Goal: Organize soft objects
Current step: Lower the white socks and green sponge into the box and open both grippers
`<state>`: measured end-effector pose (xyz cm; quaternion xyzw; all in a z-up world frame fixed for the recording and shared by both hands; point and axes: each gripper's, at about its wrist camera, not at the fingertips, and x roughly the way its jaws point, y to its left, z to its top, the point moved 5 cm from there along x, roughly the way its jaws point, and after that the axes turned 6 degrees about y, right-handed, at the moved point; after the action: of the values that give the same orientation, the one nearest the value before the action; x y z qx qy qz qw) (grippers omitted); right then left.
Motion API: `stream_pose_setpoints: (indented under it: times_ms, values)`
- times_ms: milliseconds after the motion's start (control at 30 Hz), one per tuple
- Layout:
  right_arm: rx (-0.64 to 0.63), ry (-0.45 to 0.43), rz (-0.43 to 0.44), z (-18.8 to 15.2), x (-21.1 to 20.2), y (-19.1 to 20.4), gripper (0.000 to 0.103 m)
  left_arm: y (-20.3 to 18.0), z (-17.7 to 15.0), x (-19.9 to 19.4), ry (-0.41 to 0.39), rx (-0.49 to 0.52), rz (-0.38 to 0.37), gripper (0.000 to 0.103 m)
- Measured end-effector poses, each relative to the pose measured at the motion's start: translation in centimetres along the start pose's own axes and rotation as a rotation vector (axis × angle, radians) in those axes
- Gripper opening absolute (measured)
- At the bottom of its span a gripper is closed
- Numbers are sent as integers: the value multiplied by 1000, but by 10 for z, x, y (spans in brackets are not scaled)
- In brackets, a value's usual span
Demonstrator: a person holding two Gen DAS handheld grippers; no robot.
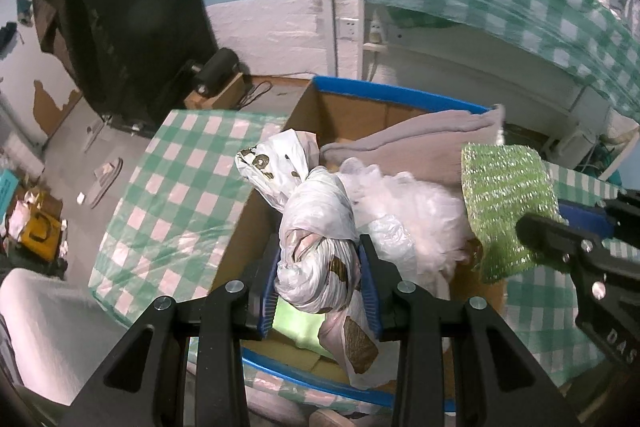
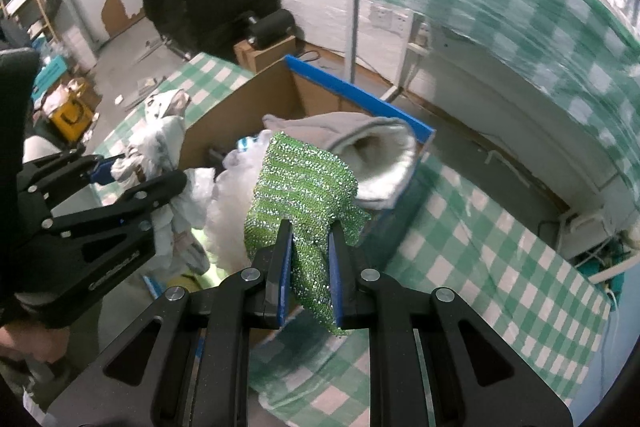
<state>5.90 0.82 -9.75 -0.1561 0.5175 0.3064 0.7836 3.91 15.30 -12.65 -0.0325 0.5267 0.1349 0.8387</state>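
Operator: Status of each tool?

Technician: Left tool (image 1: 320,283) is clamped on the knotted plastic bag (image 1: 316,227); right tool (image 2: 310,267) is clamped on the green sparkly cloth (image 2: 304,187). Both items hang ahead of the tools, over the cardboard box (image 1: 352,107).

Operator: Procedure?

Technician: Lower each item fully inside the box walls before releasing, beside the grey towel (image 2: 372,155).
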Motion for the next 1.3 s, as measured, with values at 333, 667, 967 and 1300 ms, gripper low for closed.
stream_pose_setpoints:
  times_ms: [333,667,967,1300]
  values:
    - [-49,46,30,4,22,24,15,22,-8,21,50,-30,13,36]
    - [-52,73,48,4,34,33,23,30,-9,22,57,-42,33,39]
    - [-12,47,38,6,24,25,60,37,-7,16,35,-56,50,60]
    - [49,-9,12,6,-2,4,65,31,-2,-19,-34,-38,32,74]
